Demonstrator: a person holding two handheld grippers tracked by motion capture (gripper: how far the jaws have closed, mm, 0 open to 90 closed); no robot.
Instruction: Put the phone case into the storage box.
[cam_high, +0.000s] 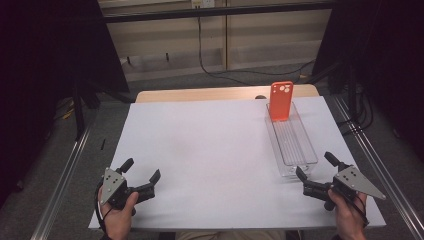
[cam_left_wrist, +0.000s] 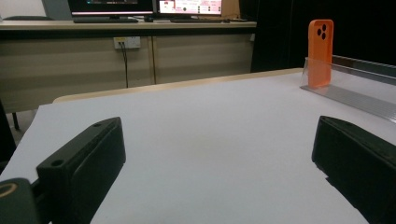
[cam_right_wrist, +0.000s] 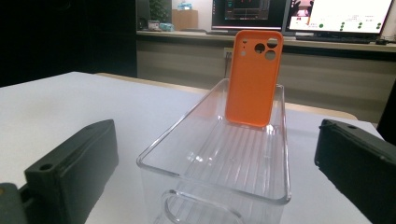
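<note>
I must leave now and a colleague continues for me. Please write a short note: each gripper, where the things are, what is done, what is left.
Left gripper: open, holding nothing, near the table's front left.
Right gripper: open, holding nothing, just in front of the near end of the clear bin.
Orange phone case: stands upright inside the bin, leaning on its far end wall.
Done: nothing is gripped so far.
Left: probably to reach in with the right gripper and take the case.

Bin (cam_right_wrist: 219, 154): clear glossy plastic, ribbed floor. Case (cam_right_wrist: 252, 77): orange, matt, smooth, looks plastic or rubbery. Sheet (cam_high: 200, 150): white, matt, paper-like. Table (cam_high: 200, 94): wood-look edge. Gripper jaws: black matt plastic.
</note>
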